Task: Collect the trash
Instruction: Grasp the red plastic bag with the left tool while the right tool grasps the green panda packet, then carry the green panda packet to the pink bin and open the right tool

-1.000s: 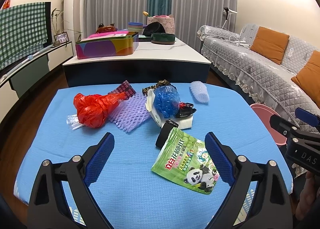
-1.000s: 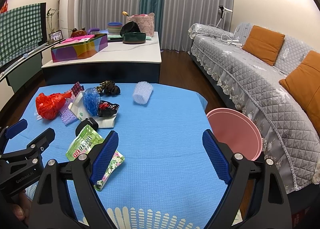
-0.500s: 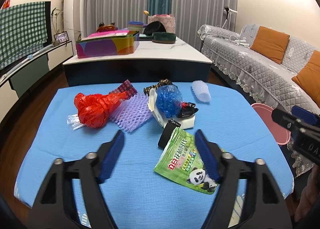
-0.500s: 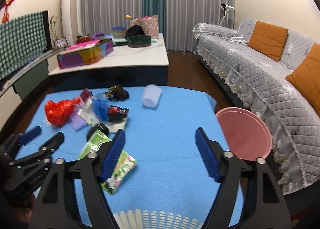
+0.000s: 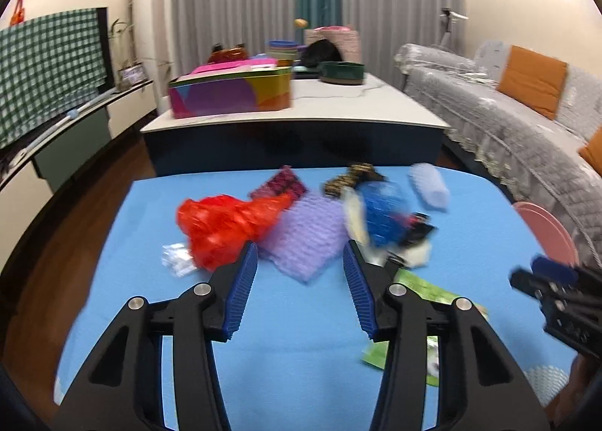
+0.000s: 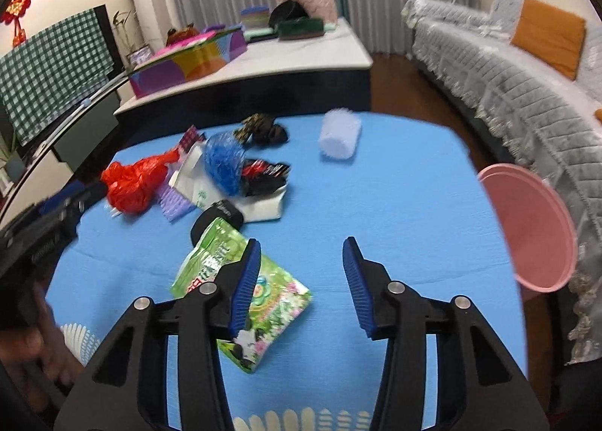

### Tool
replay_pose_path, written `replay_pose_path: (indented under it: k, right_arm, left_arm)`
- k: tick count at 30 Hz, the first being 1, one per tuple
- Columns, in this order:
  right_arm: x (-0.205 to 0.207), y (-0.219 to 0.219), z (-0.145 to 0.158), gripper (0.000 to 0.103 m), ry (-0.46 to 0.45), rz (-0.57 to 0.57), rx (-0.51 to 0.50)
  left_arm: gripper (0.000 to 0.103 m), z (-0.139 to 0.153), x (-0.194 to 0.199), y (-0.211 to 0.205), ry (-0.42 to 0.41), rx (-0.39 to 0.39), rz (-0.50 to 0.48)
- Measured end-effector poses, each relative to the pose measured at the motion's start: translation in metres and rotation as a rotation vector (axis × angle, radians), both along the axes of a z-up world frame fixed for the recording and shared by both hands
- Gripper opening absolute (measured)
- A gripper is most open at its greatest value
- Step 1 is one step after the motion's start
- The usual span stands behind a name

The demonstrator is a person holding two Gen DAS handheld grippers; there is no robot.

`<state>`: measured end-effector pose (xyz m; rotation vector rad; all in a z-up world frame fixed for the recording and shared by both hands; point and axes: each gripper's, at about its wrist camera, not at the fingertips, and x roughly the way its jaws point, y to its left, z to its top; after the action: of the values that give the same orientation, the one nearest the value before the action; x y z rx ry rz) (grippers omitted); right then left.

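Green snack pouch under right gripper's left finger

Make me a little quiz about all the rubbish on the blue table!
1. True or false: the right gripper is squeezing the green snack bag.
2. Which thing lies right beside the red plastic bag? A) purple foam net B) pink bin C) white foam roll
3. Fill in: the pink bin stands off the table's ____ side, next to the sofa.

Key:
1. False. Its jaws are open with only blue tablecloth between them; the bag lies under the left finger.
2. A
3. right
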<state>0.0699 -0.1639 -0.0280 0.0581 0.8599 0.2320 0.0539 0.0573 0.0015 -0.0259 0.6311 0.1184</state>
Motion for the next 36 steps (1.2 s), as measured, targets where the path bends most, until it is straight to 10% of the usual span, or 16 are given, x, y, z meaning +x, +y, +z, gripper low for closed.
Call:
replay_pose_path:
  k: [8,20,24,30,36]
  right_arm:
    - [0.038,0.025,-0.039,0.065,0.138,0.135,0.032]
    - [0.064,0.037,-0.070,0.067,0.291,0.256,0.081]
    - [0.057,0.043,-0.070,0.055,0.286,0.311,0.053]
    - [0.047,0.047,-0.063,0.009,0.274,0.374,0.051]
    - [0.033,0.048,-0.033,0.003,0.193,0.400,0.060]
  left_arm:
    - [0.075,-0.019,0.055,0.059,0.013,0.044,0.109]
    - [0.066,-0.058,0.089,0.093,0.142,-0.104,0.136]
    - [0.052,-0.060,0.091,0.088,0.148,-0.104,0.128]
    - [0.043,-0.052,0.085,0.079,0.125,-0.090,0.133]
    - [0.040,-0.038,0.075,0.070,0.092,-0.089,0.125]
